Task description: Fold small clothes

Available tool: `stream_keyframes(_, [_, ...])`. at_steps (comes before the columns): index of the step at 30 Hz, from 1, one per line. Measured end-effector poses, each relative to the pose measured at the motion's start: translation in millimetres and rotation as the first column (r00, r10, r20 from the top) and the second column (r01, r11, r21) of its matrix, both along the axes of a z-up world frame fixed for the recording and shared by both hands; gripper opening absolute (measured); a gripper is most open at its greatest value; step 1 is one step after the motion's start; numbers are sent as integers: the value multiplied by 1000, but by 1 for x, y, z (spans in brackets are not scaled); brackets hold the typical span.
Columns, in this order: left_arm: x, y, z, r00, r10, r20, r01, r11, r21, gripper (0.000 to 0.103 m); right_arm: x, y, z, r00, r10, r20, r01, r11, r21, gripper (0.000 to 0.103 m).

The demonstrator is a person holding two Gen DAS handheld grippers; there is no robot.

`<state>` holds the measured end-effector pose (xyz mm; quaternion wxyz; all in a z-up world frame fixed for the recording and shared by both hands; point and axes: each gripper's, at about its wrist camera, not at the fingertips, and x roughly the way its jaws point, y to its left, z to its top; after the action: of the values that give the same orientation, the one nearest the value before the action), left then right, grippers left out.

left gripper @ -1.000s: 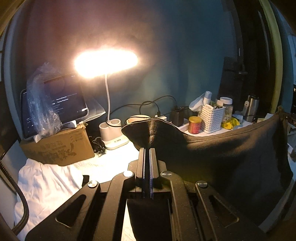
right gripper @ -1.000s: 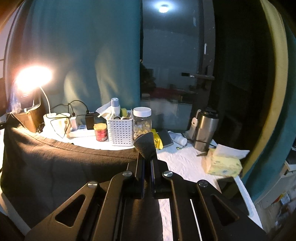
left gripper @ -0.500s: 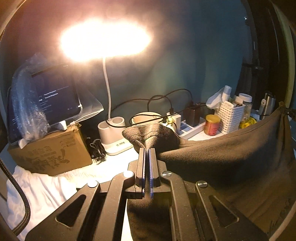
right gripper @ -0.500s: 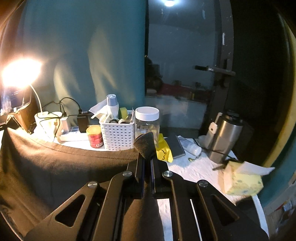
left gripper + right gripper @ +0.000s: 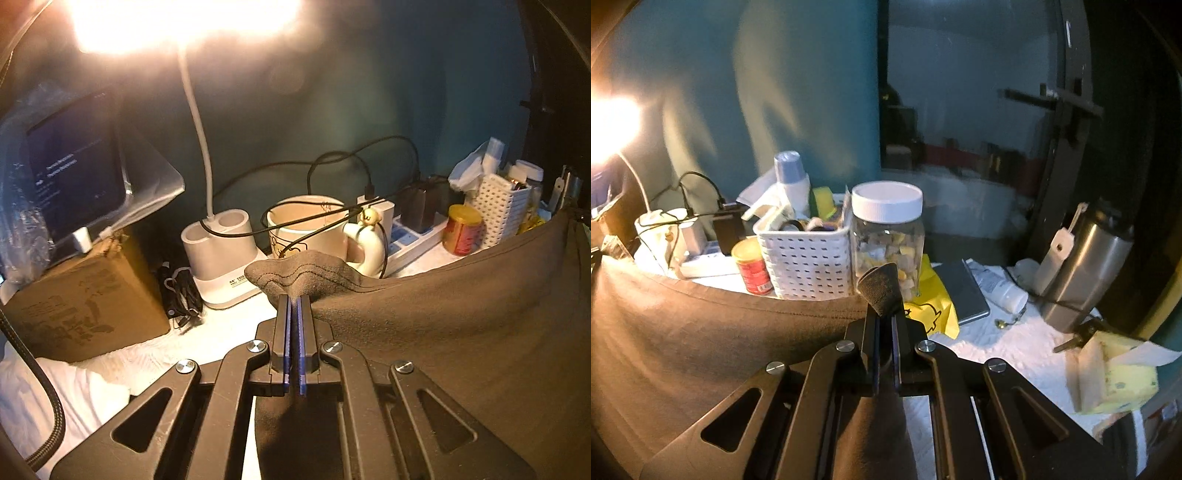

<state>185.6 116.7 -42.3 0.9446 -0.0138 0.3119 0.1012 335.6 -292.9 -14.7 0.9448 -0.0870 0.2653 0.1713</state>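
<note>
Two claws pinch one dark garment (image 5: 461, 332) taut between them.
Left claw (image 5: 294, 301) and right claw (image 5: 885, 314) each clamp a hemmed corner; the soft, light cloth sags, so corners look like the best hold.

Left gripper (image 5: 294, 301) at lower centre of its frame, jaws clamped; right gripper (image 5: 885, 318) likewise, both angled downward, 2 fingers each pinched together.

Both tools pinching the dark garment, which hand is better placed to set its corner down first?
Right, probably. The right tool grips its corner of the dark garment over bare white cover. The left tool holds its corner close to the mug and cables.
</note>
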Motion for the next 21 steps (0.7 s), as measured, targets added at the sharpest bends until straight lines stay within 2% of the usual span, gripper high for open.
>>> stream_keyframes(4, [17,-1,-12,998,16,-54,-14,1000,27,2,12,0,-12,1000,-20,-22,20,1000,-2,6])
stream_keyframes(7, [26,1,-27,993,49,-109,-44,998,54,2,25,-2,-26,996,-45,-71,45,999,-1,6])
stream_keyframes(10, [31,15,-44,979,86,-182,-82,996,29,2,38,-4,-46,986,-76,-151,72,997,-36,6])
stream_keyframes(13, [27,20,-45,978,88,-190,-87,996,14,2,44,-7,-61,972,-95,-214,86,995,-48,7])
stream_keyframes(14, [24,22,-43,978,86,-191,-87,996,4,2,43,-7,-63,970,-94,-225,84,995,-53,9])
stream_keyframes(18, [14,24,-39,976,100,-196,-106,994,-19,2,36,-9,-62,968,-120,-223,104,991,-80,42])
stream_keyframes(21, [4,26,-41,972,128,-196,-138,990,-38,2,30,-16,-59,963,-144,-227,128,988,-82,44])
